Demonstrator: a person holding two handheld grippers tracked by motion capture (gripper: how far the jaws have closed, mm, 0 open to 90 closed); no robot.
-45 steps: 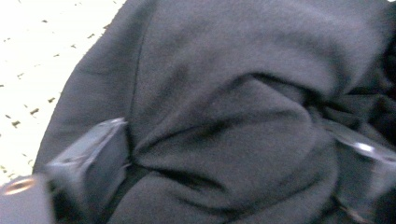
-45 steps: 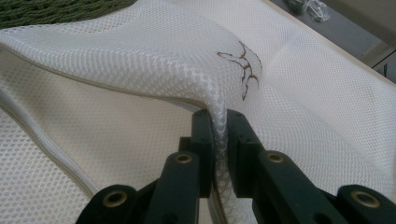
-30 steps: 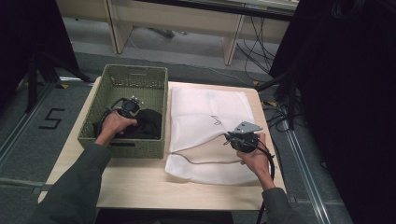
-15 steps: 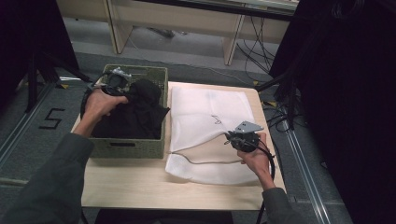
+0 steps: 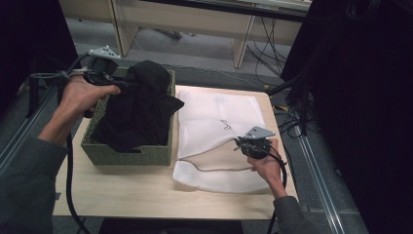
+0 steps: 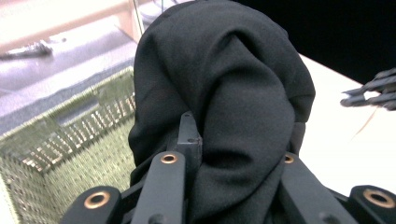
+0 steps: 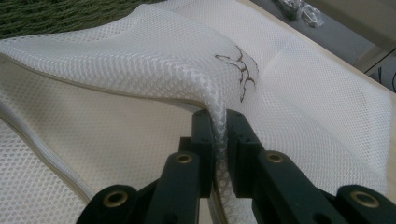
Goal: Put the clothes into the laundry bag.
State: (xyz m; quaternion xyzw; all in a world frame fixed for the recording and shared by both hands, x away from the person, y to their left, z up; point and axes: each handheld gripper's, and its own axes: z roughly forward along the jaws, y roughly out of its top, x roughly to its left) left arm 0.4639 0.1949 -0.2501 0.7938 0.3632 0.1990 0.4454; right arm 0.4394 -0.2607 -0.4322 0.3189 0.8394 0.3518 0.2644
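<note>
Black cloth [image 5: 139,105] hangs clamped in the left gripper [image 5: 118,86], half lifted above the green basket [image 5: 131,152] at the desk's left edge. Right gripper [image 5: 242,143] pinches the white mesh bag's [image 5: 214,122] lip open; bagging remains.

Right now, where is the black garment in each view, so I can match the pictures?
High view: black garment, upper left, draped over the green basket from the left tongs.
Left gripper view: it fills the centre, bunched between the jaws.
Right gripper view: I cannot find it; the right tongs pinch the white mesh bag.
Shared landmark: the green basket, also at the left gripper view's left and the right gripper view's top left.
</note>
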